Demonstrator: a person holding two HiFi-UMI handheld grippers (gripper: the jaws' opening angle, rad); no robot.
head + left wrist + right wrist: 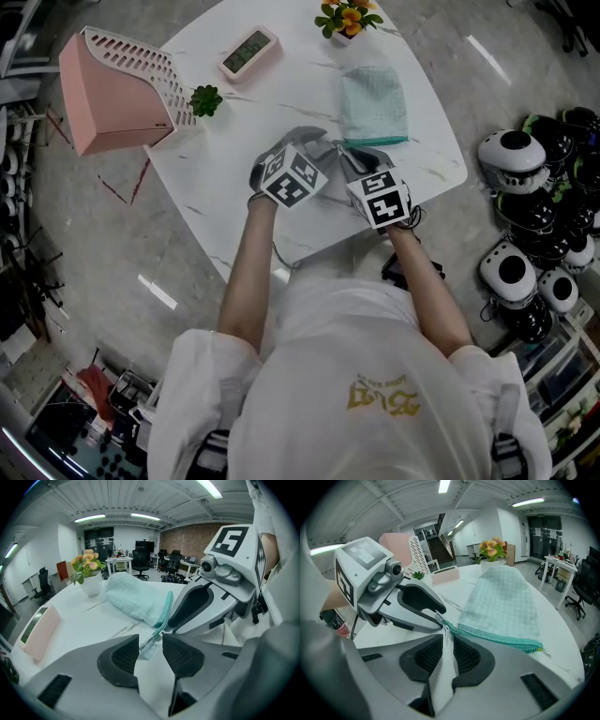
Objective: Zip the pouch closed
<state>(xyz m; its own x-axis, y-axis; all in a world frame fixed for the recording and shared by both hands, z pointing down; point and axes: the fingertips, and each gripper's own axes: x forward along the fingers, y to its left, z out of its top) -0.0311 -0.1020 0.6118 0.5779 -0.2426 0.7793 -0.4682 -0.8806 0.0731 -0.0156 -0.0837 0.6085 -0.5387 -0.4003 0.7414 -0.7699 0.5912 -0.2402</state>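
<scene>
A light green checked pouch (373,103) with a teal zipper (497,638) lies on the white marble table (281,103). Both grippers meet at its near left corner. My left gripper (150,641) stands open, and the fabric tab at the zipper's end (146,645) lies loose between its pads. My right gripper (448,641) has a narrow gap between its pads, with the metal zipper pull (445,629) at the mouth of the jaws, not visibly pinched. In the head view the left gripper (314,145) and right gripper (361,159) sit side by side.
On the table's far left stands a pink slotted holder (112,89), with a small green plant (205,99) beside it. A pink digital clock (248,52) and a flower pot (347,17) sit at the far edge. Black-and-white round devices (525,216) crowd the floor on the right.
</scene>
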